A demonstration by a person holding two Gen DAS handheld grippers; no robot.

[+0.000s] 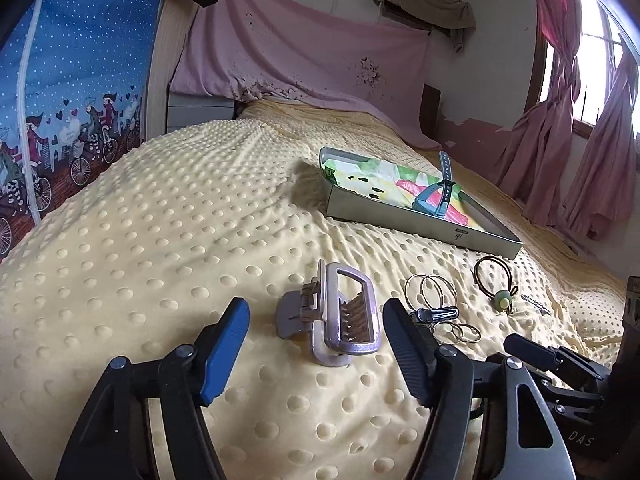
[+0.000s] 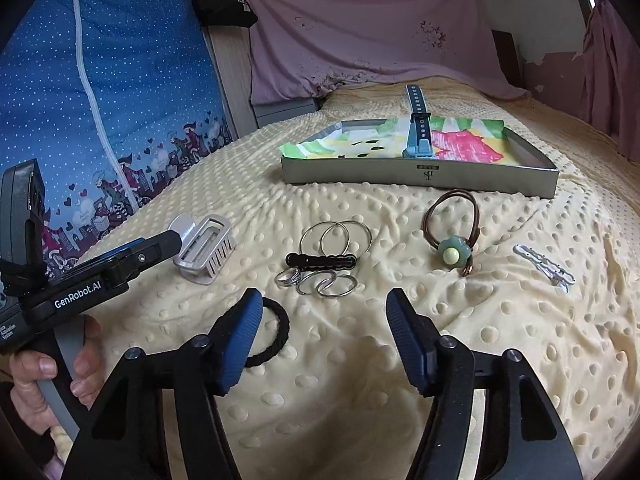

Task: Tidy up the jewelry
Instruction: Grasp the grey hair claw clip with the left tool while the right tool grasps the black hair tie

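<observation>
A mauve claw hair clip (image 1: 334, 312) (image 2: 206, 250) lies on the yellow blanket between the open fingers of my left gripper (image 1: 314, 318). My right gripper (image 2: 324, 314) is open and empty, just short of a cluster of metal rings (image 2: 320, 280) (image 1: 440, 312) and a dark barrette (image 2: 320, 261). A black hair tie (image 2: 272, 332) lies by its left finger. A brown hair tie with a green flower (image 2: 452, 254) (image 1: 502, 300) and a silver clip (image 2: 544, 266) lie to the right. A grey box (image 2: 420, 178) (image 1: 400, 220) holds a blue watch (image 2: 418, 136) (image 1: 436, 196).
The yellow dotted blanket (image 1: 160, 220) covers the bed. A blue patterned panel (image 2: 120, 100) stands at the left, pink cloth (image 1: 300, 48) hangs at the head, and pink curtains (image 1: 560, 140) hang at the right by a window.
</observation>
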